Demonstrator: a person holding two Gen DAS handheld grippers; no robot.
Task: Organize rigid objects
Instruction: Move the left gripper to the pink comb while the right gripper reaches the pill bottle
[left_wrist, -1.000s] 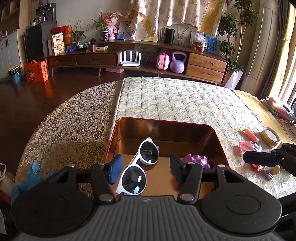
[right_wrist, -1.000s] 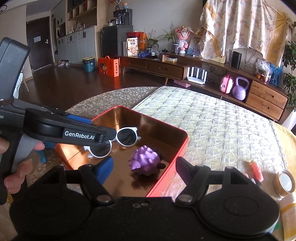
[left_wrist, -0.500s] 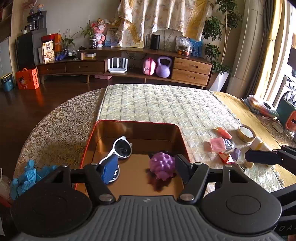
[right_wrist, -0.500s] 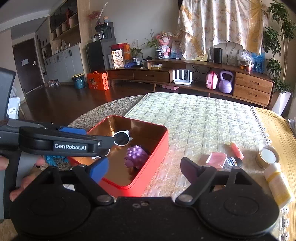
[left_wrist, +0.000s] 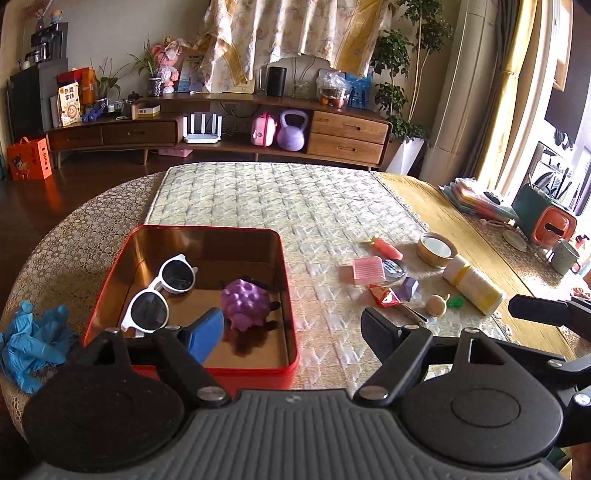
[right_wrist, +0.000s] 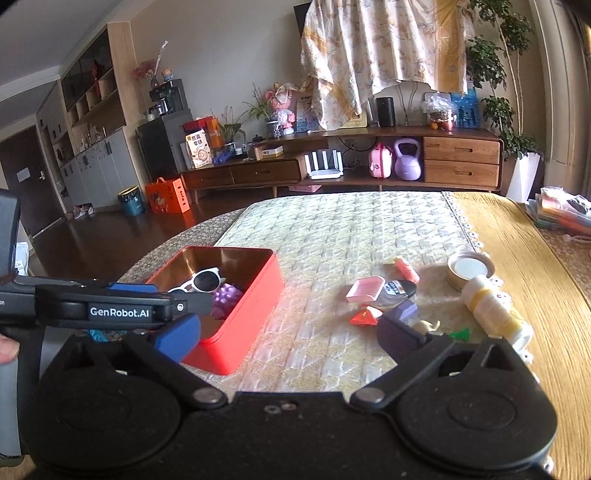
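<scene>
Leftmost, the red tin (left_wrist: 288, 295) on the tabletop (left_wrist: 325, 206) already collects white sunglasses (left_wrist: 162, 291) and a purple knobbly toy (left_wrist: 245, 302) (sorted items). Both the left hand-held gripper (left_wrist: 291, 326) and the right hand-held gripper (right_wrist: 290, 334) have empty jaws, spreading wider. Rightward, a pink comb (left_wrist: 367, 269) and cream bottle (left_wrist: 472, 284) lie loose, apparently awaiting collection.

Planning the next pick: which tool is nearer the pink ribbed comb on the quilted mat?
Right, by my judgement. The right tool, jaws opening and empty, faces the pink ribbed comb just ahead. The left tool, also opening and empty, sits by the red tin, comb off to its right.
</scene>
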